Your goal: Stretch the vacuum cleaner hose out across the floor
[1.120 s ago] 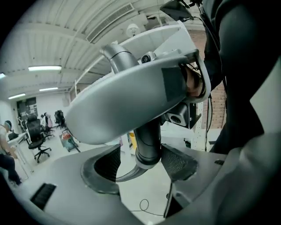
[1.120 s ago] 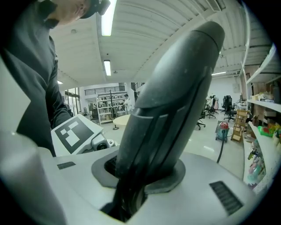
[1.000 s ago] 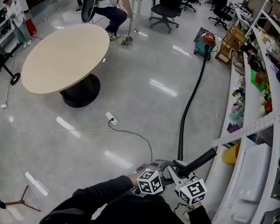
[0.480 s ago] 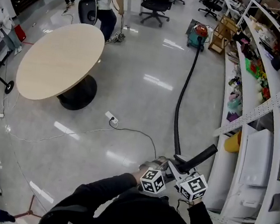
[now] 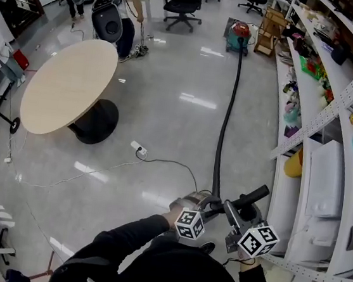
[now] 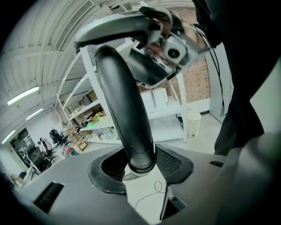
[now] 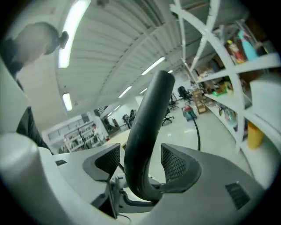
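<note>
The black vacuum hose (image 5: pixel 228 111) runs almost straight down the floor from the red and green vacuum cleaner (image 5: pixel 240 29) to my hands. My left gripper (image 5: pixel 210 205) has just been closing, and its pads now press on the hose's end tube (image 6: pixel 131 132) on both sides. My right gripper (image 5: pixel 234 213) sits just to the right. Its jaws have just been opening, and the bent black handle tube (image 7: pixel 147 132) stands between its pads (image 7: pixel 178 165) with a gap on each side. That handle end (image 5: pixel 251 197) sticks out to the upper right.
White shelving (image 5: pixel 324 187) full of goods lines the right side, close to my right hand. A round wooden table (image 5: pixel 69 82) stands at the left. A white power strip (image 5: pixel 138 148) with a thin cable lies on the floor. A person (image 5: pixel 125 9) and office chairs (image 5: pixel 180 3) are far back.
The hose has gone from a curved line to a nearly straight one. My right gripper has swung out to the right, away from the left one. The person at the back has shifted.
</note>
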Demonstrator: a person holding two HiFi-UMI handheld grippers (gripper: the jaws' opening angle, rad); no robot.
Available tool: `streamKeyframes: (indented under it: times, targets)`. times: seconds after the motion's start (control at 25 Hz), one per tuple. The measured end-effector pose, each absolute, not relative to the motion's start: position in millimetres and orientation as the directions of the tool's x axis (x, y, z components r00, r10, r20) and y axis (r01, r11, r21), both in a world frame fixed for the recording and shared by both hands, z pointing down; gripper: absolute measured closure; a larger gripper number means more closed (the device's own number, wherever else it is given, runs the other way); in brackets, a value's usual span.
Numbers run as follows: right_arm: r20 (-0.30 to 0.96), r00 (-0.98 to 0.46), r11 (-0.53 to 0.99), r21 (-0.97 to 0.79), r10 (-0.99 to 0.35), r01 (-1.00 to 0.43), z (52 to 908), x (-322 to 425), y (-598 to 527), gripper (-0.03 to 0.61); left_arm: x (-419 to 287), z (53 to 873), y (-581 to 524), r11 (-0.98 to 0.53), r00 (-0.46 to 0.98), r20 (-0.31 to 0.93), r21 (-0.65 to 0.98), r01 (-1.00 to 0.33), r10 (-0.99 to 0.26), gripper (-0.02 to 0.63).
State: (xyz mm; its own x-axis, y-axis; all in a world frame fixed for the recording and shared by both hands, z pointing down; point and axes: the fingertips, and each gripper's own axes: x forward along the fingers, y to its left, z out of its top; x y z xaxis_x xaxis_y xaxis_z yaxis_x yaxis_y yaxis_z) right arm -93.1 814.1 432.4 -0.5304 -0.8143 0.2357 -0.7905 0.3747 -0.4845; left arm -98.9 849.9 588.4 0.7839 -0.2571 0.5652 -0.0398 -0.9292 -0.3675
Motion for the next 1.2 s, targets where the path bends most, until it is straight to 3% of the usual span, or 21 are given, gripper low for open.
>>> streamKeyframes:
  times: [0.08,0.16,0.2,0.24,0.28,0.48,0.64,1.0,1.2]
  targets:
    - [0.228,-0.493,0.246,-0.649,-0.839,-0.719,434,-65,821,0.301,-80,602,866,-0.92,0.762,0.598,-0.393,0.009,-0.248,0.402]
    - [0.256,-0.461,0.161,-0.706,-0.85,-0.689,446,-42,828,0.302,-60,620,884,-0.912,0.746,0.625,-0.406,0.059,-0.23,0.402]
    - [0.292,-0.44,0.129,-0.692,-0.849,-0.71,456,-30,833,0.304,-50,629,892,-0.909,0.739,0.636,-0.409,0.079,-0.222,0.402]
    - [0.339,-0.412,0.097,-0.662,-0.846,-0.744,468,-19,839,0.348,-41,639,898,-0.906,0.729,0.65,-0.412,0.098,-0.217,0.402]
    - [0.382,-0.383,0.064,-0.633,-0.841,-0.772,481,-8,846,0.471,-34,649,904,-0.903,0.714,0.666,-0.415,0.114,-0.216,0.402]
    - [0.504,-0.272,-0.063,-0.551,-0.82,-0.832,535,26,883,0.472,-21,688,916,-0.874,0.596,0.752,-0.458,0.164,-0.282,0.4]
    - [0.531,-0.184,-0.145,-0.517,-0.827,-0.844,571,64,903,0.472,-48,704,925,-0.928,0.501,0.826,-0.358,0.109,-0.26,0.396]
    - [0.567,0.02,-0.453,-0.635,-0.823,-0.626,694,153,972,0.471,-129,710,961,-0.979,0.444,0.89,-0.016,-0.201,-0.106,0.396]
    - [0.598,0.05,-0.536,-0.675,-0.8,-0.506,779,172,1014,0.469,-130,714,980,-0.972,0.436,0.899,0.066,-0.224,-0.039,0.397]
